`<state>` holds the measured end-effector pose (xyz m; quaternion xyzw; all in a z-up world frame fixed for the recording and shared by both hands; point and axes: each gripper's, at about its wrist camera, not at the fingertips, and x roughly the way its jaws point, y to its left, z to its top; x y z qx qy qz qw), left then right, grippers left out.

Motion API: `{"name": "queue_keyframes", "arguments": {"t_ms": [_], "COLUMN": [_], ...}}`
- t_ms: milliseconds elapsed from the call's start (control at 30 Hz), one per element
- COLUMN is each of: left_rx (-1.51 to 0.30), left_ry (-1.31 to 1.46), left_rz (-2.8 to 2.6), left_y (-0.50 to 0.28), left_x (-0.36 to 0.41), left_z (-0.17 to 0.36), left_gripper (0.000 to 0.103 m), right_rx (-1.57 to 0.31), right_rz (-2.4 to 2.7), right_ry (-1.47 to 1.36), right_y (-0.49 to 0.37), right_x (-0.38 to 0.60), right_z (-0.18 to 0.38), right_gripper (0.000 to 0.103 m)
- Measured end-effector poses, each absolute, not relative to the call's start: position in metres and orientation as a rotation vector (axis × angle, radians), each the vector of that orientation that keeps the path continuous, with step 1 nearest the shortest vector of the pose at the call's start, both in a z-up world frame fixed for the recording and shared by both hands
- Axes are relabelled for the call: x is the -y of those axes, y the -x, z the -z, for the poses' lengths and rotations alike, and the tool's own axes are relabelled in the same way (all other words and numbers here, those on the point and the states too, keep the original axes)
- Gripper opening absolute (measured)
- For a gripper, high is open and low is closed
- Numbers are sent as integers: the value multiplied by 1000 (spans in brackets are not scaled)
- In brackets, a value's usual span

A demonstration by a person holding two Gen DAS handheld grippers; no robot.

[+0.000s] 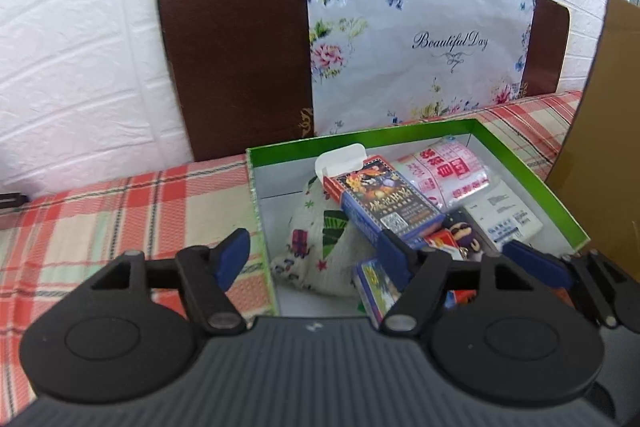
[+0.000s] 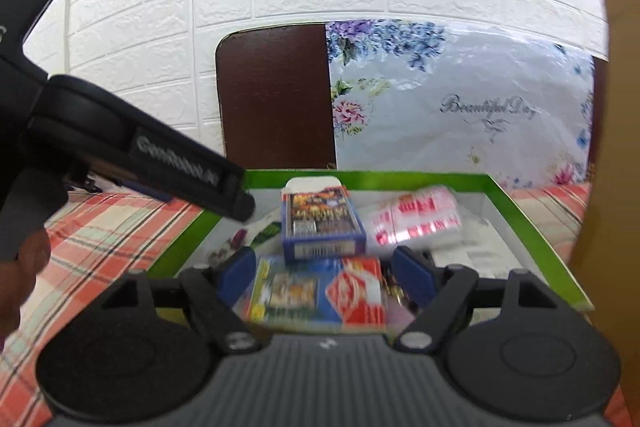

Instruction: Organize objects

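At lower centre of both views I see the green box (image 1: pixel 532 167), packed. My left gripper (image 1: pixel 316 259) and right gripper (image 2: pixel 324 275) gape, holding nothing. The blue card pack (image 2: pixel 320 223) on top looks light, stiff; I'd pinch its long sides.

A home room is showing here: a counter (image 1: pixel 100 195) is wearing a red and green plaid cloth, white brick-pattern wall panels (image 1: pixel 80 27) are rising behind it, and a brown chair back (image 1: pixel 236 67) is carrying a flowered "Beautiful Day" plastic bag (image 1: pixel 420 47).
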<state>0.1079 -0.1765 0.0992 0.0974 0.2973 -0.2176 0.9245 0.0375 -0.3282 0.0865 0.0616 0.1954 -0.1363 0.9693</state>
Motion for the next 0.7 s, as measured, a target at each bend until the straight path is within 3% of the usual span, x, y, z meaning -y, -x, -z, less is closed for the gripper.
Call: {"name": "queue_keyframes", "arguments": {"t_ms": [67, 133, 233, 300, 500, 700], "left_rx": [-602, -601, -612, -618, -582, -569], "left_ry": [-199, -190, -178, -167, -174, -135], "left_rz": [435, 420, 387, 363, 269, 227], "left_y": [-93, -79, -60, -49, -14, 15], "left_x": [171, 165, 156, 148, 128, 113], "left_z": [-103, -104, -103, -103, -106, -102], "left_gripper": [75, 84, 87, 92, 103, 103], "right_rx": [-401, -407, -404, -402, -435, -475], "right_rz": [274, 281, 301, 304, 321, 326], "right_ry": [-139, -149, -165, -183, -248, -300], "right_y": [-19, -5, 17, 30, 64, 85], "right_x": [325, 324, 321, 320, 315, 306], "right_z": [-93, -100, -113, -119, -123, -127], "right_gripper": [78, 81, 97, 102, 103, 103]}}
